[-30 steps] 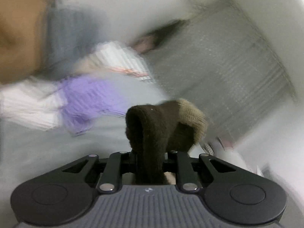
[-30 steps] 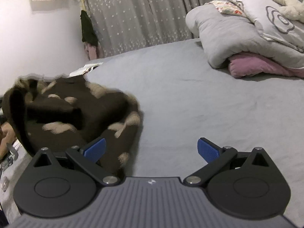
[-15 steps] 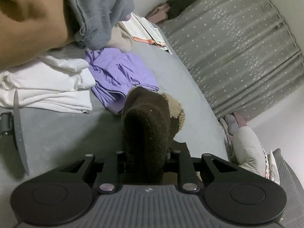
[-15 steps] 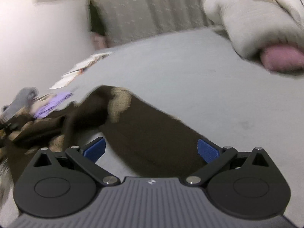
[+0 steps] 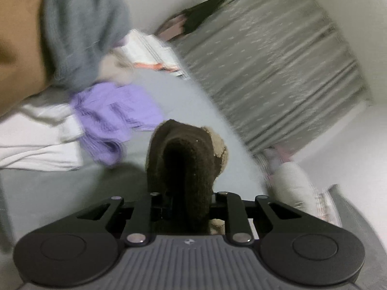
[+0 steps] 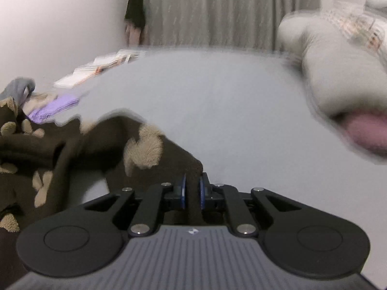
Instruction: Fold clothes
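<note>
The brown fleece garment (image 6: 79, 149), dark with tan fuzzy patches, lies partly bunched on the grey bed (image 6: 229, 101) and is lifted at two places. It looks thick, soft and limp, light enough to carry but bulky, so it will likely sag between any two holds and fold in fat rolls rather than crisp creases. Its pile should give the pads good purchase (little risk of slipping), and the sensible holds are edges or corners, spread well apart so the cloth hangs flat.

The right gripper (image 6: 192, 193) has just been closing, and its blue fingers (image 6: 183, 191) now pinch a thin edge of the garment. The left gripper (image 5: 186, 200) is clamped on a thick doubled fold that humps up in front of it.

Beyond, in the left wrist view, a purple garment (image 5: 113, 118) lies beside folded white clothes (image 5: 36, 142), near a person's grey sleeve (image 5: 82, 31). A rolled duvet (image 6: 338, 77) and grey curtain (image 6: 217, 9) stand farther off.
</note>
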A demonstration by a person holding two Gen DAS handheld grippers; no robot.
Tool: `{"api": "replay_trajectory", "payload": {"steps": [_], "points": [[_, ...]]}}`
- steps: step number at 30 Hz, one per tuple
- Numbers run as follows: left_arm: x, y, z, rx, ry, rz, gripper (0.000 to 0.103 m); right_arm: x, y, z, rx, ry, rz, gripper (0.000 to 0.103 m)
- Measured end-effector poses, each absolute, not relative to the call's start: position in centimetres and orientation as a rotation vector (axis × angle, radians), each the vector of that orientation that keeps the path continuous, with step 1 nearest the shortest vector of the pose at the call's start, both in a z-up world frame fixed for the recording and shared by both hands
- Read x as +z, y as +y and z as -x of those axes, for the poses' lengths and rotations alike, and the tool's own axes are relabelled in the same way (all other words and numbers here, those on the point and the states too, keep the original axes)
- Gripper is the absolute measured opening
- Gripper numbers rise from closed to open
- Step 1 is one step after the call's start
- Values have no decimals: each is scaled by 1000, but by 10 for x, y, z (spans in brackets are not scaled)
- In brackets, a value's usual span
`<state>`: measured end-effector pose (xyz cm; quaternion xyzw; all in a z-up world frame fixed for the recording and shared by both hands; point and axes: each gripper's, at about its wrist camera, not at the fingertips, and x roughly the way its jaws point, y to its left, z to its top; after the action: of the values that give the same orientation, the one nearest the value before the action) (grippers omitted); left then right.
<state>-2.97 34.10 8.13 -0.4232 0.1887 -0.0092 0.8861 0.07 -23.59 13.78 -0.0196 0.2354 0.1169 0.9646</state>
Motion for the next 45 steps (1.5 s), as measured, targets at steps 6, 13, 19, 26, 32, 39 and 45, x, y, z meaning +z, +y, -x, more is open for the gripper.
{"api": "replay_trajectory", "payload": {"steps": [6,13,19,26,32,39,45], "points": [[130,308,55,-254,257,852,21,213,-269,88,82,226,219,11],[233,242,115,-607,76,795,21,303,-297,202,-220,-108,500,12],[328,202,178,-792,23,790,21,403,-352,306,-425,-393,482,12],[316,165,127,-622,224,859,21,454,-429,305,-511,-359,424,12],[188,133,17,-496,577,877,22,378,-480,181,-549,-103,436,12],[28,166,2,-166,897,793,22,171,-469,117,-448,366,351,32],[95,112,24,-300,598,294,78,132,-467,87,-347,562,140,45]]}}
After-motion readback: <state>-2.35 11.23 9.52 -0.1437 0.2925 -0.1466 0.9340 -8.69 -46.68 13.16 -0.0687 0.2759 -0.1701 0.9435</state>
